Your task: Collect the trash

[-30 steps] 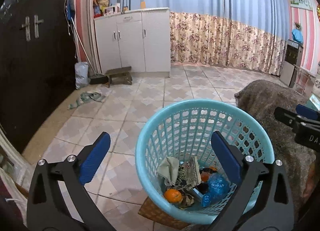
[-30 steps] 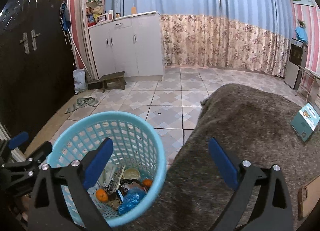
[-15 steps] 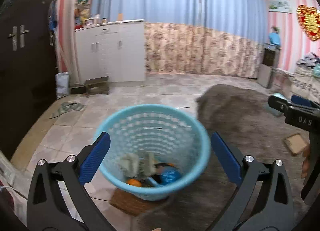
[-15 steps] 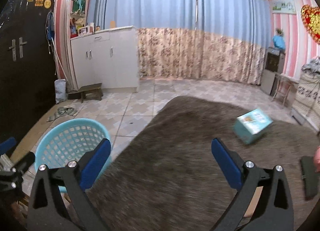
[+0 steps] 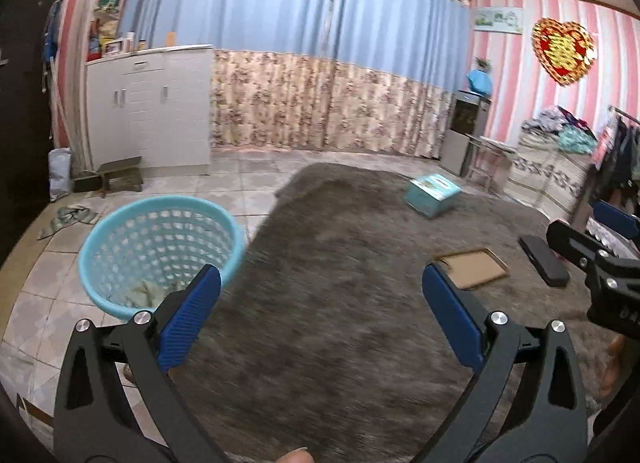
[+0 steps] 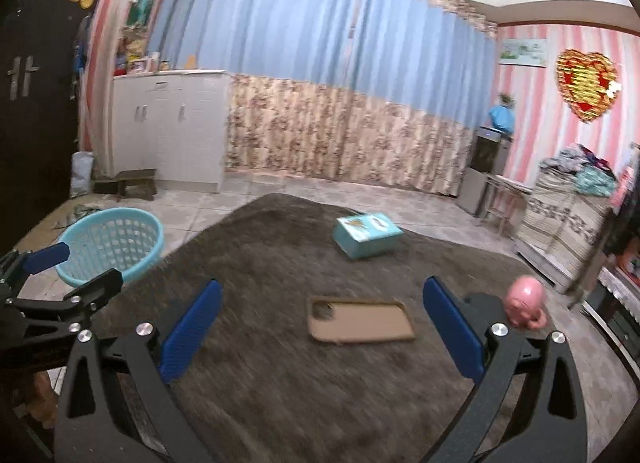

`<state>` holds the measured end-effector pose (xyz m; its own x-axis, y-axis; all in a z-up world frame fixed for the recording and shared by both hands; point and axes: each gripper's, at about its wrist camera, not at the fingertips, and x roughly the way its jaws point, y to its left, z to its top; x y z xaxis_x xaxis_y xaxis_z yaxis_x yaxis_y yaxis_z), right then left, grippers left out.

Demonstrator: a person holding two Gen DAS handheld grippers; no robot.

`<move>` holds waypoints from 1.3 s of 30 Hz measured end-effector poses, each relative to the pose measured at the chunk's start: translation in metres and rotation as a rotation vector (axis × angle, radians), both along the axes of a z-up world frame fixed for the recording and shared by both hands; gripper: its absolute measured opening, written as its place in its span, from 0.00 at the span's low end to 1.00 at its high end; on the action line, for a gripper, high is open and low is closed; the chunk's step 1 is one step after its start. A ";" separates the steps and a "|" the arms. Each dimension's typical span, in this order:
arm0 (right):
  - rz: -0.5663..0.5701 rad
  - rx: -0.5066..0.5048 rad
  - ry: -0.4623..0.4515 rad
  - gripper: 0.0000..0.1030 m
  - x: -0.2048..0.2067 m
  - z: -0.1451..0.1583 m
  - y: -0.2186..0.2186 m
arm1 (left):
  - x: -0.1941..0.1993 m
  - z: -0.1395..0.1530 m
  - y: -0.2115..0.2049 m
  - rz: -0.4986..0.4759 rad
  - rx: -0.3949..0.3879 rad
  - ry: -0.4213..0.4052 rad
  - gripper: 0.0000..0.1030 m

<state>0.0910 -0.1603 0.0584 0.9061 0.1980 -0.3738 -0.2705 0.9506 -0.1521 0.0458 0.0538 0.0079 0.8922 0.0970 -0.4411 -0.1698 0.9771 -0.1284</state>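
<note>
Now both tools gape empty over the brown rug (image 6: 280, 383): left hand-held gripper (image 5: 320, 311) beside the blue laundry-style basket (image 5: 160, 247), right hand-held gripper (image 6: 320, 319) framing a tan phone case (image 6: 360, 321); a teal box (image 6: 368, 239) lies beyond.

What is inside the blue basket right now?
In the blue basket, crumpled greenish trash shows at the bottom; the left gripper finger and the near wall cover the rest.

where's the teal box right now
The teal box lies on the far part of the brown rug, beyond the tan phone case in the right wrist view, with the blue basket off the rug to its left.
</note>
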 end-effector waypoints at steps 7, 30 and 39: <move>-0.135 0.075 0.010 0.96 -0.029 -0.034 -0.039 | -0.020 -0.016 -0.036 -0.019 0.060 -0.019 0.95; -0.288 0.112 0.003 0.96 -0.059 -0.060 -0.067 | -0.023 -0.027 -0.055 -0.103 0.079 -0.016 0.95; -0.305 0.119 0.024 0.96 -0.058 -0.060 -0.068 | -0.026 -0.028 -0.059 -0.110 0.102 -0.037 0.95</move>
<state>0.0333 -0.2287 -0.0017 0.9214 -0.0379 -0.3868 0.0276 0.9991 -0.0322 0.0195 -0.0053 -0.0199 0.9152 0.0405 -0.4010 -0.0582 0.9978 -0.0321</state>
